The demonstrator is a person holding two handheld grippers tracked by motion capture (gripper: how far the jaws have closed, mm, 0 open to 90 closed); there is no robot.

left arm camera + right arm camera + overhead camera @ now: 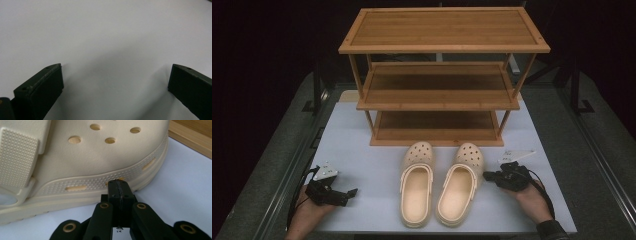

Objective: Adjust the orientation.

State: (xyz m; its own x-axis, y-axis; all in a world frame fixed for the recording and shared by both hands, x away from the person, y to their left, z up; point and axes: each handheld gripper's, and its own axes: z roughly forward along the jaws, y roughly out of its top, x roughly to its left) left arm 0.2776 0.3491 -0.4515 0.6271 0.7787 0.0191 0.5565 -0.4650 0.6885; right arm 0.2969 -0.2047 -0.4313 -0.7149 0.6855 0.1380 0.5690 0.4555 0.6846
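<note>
On the white surface, seen from above, two tan shoes sit before a wooden shelf. Looking along the left hand-held gripper, its jaws stand wide apart over bare surface. Looking along the right hand-held gripper, its jaws are pressed together, tips touching the right shoe.

The left hand comes in low at the near left corner, holding the left gripper level and pointed toward the middle. In the left gripper view its jaws stand wide apart with nothing between them. The right hand reaches in from the near right, its right gripper aimed leftward. In the right gripper view its jaws are pressed flat together, tips forward.
</note>
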